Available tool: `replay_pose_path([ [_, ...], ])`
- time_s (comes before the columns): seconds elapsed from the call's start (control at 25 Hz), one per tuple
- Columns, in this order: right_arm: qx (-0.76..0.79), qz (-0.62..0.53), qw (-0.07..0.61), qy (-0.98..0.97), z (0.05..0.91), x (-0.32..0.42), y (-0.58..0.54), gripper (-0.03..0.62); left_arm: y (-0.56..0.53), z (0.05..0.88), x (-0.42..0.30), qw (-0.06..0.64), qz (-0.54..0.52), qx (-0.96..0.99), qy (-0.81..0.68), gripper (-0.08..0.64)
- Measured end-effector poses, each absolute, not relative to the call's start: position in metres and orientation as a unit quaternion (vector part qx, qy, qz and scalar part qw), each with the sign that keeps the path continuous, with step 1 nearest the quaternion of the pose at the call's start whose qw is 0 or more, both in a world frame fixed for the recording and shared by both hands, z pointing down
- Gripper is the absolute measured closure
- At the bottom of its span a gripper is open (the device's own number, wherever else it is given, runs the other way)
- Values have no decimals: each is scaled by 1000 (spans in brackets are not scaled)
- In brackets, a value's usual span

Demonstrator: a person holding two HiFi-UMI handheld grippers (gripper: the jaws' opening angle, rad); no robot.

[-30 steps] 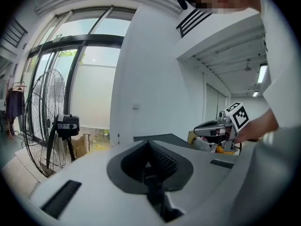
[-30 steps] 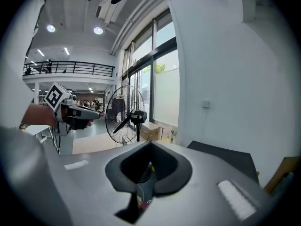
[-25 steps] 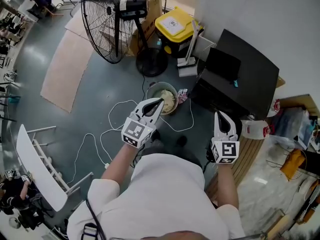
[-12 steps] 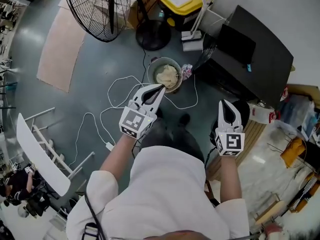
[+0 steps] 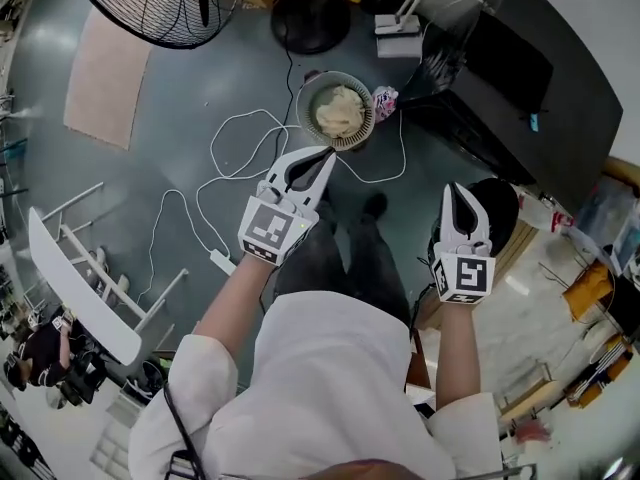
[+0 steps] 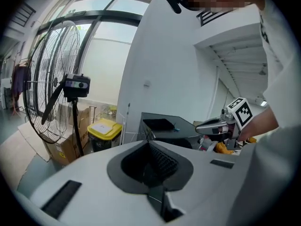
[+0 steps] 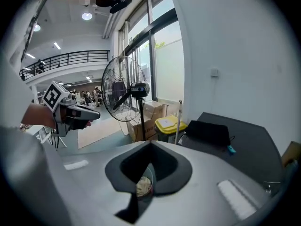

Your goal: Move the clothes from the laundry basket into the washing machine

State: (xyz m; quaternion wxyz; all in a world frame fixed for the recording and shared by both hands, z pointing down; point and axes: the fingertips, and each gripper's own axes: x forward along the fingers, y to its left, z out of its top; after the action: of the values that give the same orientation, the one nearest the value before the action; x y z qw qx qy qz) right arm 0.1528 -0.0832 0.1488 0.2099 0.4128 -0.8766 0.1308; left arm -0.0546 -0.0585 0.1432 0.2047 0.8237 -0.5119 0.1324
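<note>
Grey-green polished concrete floor (image 5: pixel 130 198), slick and faintly glossy, w/ a thin white cable (image 5: pixel 372 180) looping loosely across it. On that floor, ahead of the feet, laundry basket (image 5: pixel 303 103), near the black unit (image 5: pixel 540 98) at right. Prob. the washer, tho not certain; placed so presumably for a short carry. Round, shallow, open-weave wall. Inside, clothes (image 5: pixel 340 113) as a soft cream heap, crumpled, filling most of it; none moved out yet. Just beside the rim, pinkish scrap (image 5: pixel 385 99) on the floor; cloth or not, can't tell. Aimed at the basket, left hand-held gripper (image 5: pixel 322 158), jaws together, nothing betw. them. Alongside but apart, right hand-held gripper (image 5: pixel 456 196), likewise closed and empty, tilted down. Both held out front, approx. parallel, prob. readying a reach down; to be opened before any grab. White hard plastic shells, black ribbed pads inside, square-marker cubes at the back. At rear, wire-cage fan (image 5: pixel 150 3), well apart.
</note>
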Motion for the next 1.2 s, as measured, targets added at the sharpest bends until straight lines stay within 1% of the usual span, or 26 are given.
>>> replay_pose_path([
  [0.44, 411, 171, 224, -867, 259, 135, -97, 581, -61, 247, -57, 248, 141, 808, -515, 554],
  [0.6, 402, 182, 233, -866, 305, 132, -103, 581, -65, 293, -47, 264, 142, 804, -514, 554],
  [0.84, 387, 185, 239, -871, 357, 126, -109, 581, -70, 350, -40, 268, 139, 800, -518, 554],
  [1.2, 379, 202, 235, -872, 455, 111, -121, 581, -74, 437, -57, 272, 132, 783, -544, 554],
])
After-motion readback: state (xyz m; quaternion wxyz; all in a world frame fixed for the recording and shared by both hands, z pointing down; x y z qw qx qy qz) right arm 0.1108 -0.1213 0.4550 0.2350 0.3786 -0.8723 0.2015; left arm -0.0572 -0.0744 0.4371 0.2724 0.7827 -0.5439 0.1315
